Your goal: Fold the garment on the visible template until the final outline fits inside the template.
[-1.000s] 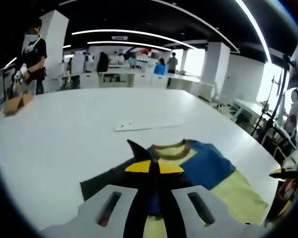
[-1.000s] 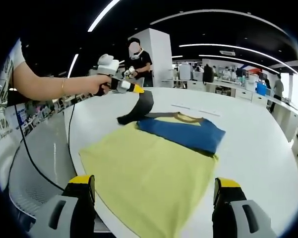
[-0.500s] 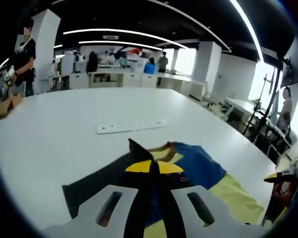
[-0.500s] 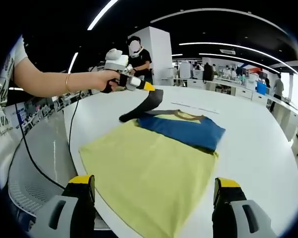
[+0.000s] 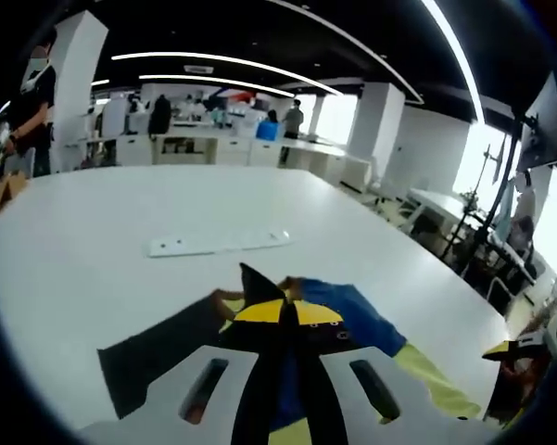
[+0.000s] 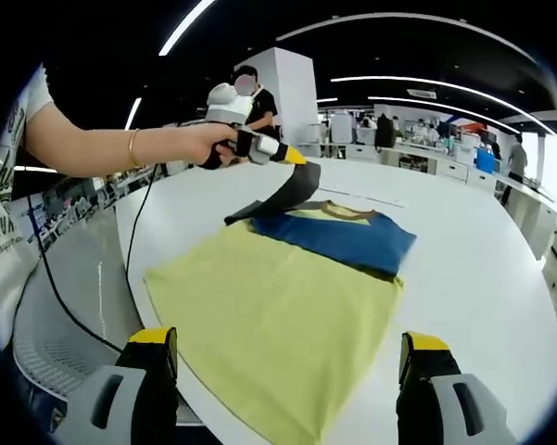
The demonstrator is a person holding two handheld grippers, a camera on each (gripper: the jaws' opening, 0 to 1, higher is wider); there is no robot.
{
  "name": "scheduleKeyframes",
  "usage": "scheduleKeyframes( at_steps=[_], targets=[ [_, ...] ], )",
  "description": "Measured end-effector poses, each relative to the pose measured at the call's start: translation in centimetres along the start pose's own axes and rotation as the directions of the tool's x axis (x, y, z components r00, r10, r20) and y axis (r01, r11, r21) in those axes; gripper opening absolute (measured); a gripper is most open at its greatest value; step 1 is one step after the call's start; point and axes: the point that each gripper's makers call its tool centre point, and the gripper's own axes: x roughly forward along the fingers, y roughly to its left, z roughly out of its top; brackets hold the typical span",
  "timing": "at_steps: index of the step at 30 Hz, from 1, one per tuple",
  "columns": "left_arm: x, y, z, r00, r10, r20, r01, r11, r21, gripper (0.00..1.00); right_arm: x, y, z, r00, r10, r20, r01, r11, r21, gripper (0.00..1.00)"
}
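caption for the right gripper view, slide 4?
Left gripper lifts the dark sleeve of a yellow-and-blue T-shirt on a white table; right gripper waits open.

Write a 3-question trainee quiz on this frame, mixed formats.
1. True or false: the left gripper is shut on the dark sleeve.
2. The right gripper's fingers are: A) open, holding nothing B) shut on the shirt.
3. Fill in: the folded-over part of the shirt near the collar is ____ in colour.

Key: 1 true; 2 A; 3 blue.
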Motion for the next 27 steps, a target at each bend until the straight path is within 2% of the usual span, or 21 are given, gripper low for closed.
scheduleKeyframes(
  at_steps=[8,15,21,27],
  targets=[
    [0.9,-1.1,0.4,1.0,-0.02,0.016,0.02,1.0,0.004,0.0,0.1,0.0,-0.4,1.0,0.001,-0.013,-0.001,1.0,0.005,0.99],
    [1.9,-2.1,0.5,0.999,-0.039,0.001,0.039,0.999,0.03,0.0,0.3,0.2,-0.2,1.0,0.004,-0.014,-0.004,1.0,0.001,0.99],
    [2.8,-4.0,0.4,0.996,-0.083,-0.008,0.084,0.993,0.086,0.0,0.2,0.1,-0.7,1.0,0.001,-0.024,-0.001,1.0,0.011,0.99],
    [3.6,-5.6,-0.3,0.993,-0.115,-0.03,0.117,0.989,0.093,0.0,-0.2,0.0,-1.2,0.999,-0.005,-0.032,0.006,1.0,0.023,0.99]
  ],
)
